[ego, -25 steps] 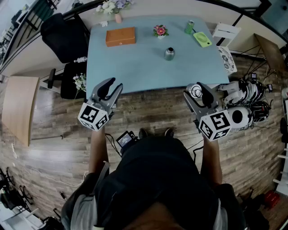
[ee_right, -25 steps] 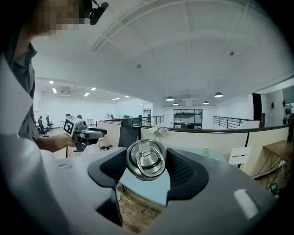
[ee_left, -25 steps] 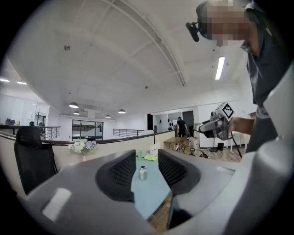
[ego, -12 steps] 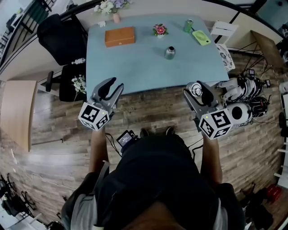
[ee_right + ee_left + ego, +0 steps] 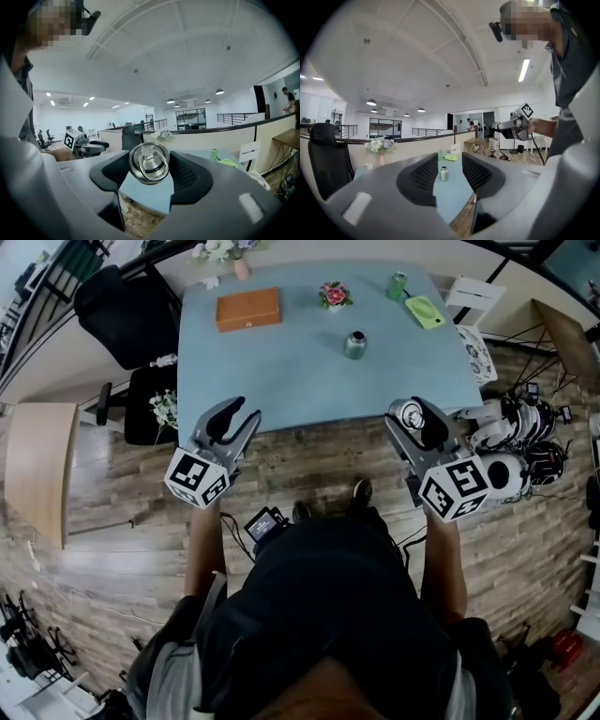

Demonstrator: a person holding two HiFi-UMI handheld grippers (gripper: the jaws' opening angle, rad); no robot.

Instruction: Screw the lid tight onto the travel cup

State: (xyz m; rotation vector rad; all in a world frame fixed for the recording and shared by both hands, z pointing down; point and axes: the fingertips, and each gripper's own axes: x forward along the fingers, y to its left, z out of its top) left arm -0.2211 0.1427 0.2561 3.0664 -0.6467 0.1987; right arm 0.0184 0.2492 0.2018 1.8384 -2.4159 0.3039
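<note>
Pale blue desk (image 5: pixel 281 371) on wood-plank floor (image 5: pixel 309 465). Right hand-held gripper (image 5: pixel 410 417) grasps a shiny round steel lid (image 5: pixel 149 163) with a ring; left hand-held gripper (image 5: pixel 242 414) is released, empty.

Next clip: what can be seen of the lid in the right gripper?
The lid is a round, shiny disc that looks like steel, with a ring handle folded flat on its top. It is clamped by its rim between the dark ribbed pads of the right gripper. Its top faces that gripper's camera and its underside is hidden. It hangs in the air by the near edge of the blue table, touching only the pads, well apart from the cup.
</note>
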